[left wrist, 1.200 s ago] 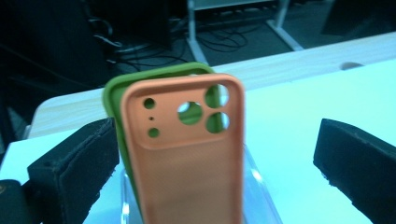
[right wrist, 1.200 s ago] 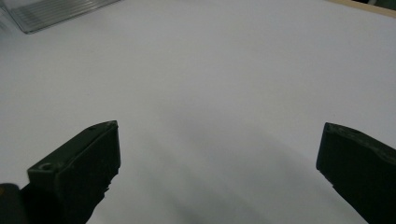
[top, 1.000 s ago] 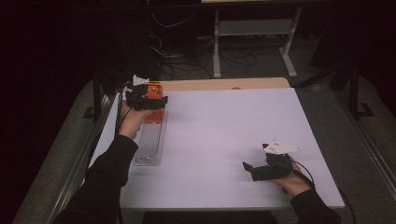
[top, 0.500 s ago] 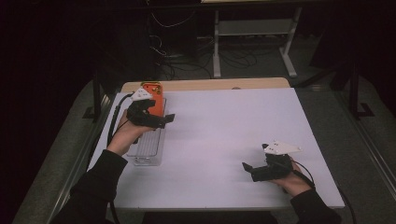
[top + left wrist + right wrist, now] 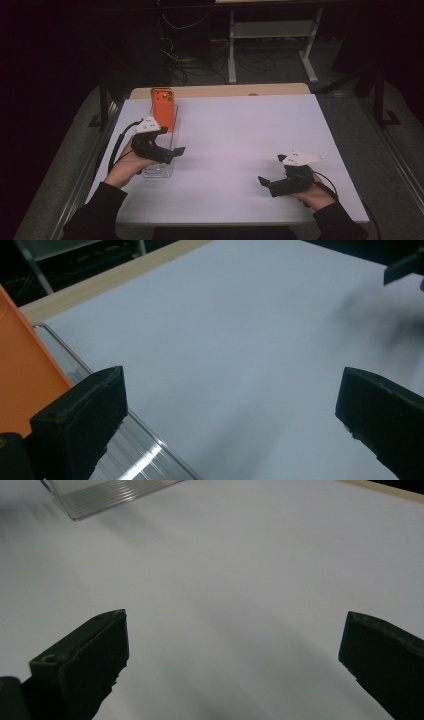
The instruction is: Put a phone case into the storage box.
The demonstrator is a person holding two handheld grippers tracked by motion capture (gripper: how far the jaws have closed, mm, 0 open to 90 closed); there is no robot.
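Note:
An orange phone-like slab point(image 5: 162, 110) rests at the far end of a clear plastic tray point(image 5: 159, 170) on the left of the white table point(image 5: 240, 135). My left gripper point(image 5: 175, 152) hovers over the near part of that tray, open and empty, pointing right. In the left gripper view the slab point(image 5: 25, 375) is at the left edge, the tray's rim point(image 5: 135, 450) runs below, and the gripper point(image 5: 230, 410) gapes wide. My right gripper point(image 5: 267, 185) sits near the front right, open and empty; its own view has the gripper point(image 5: 235, 645) over bare table.
A wooden strip point(image 5: 225, 91) borders the table's far edge. Beyond it stand a dark floor, cables and a white stand point(image 5: 270, 30). The tray's corner point(image 5: 110, 492) is at the top left of the right gripper view.
My left gripper has drawn back from the orange slab toward the person, leaving the slab in the tray's far end. The right gripper has stayed put.

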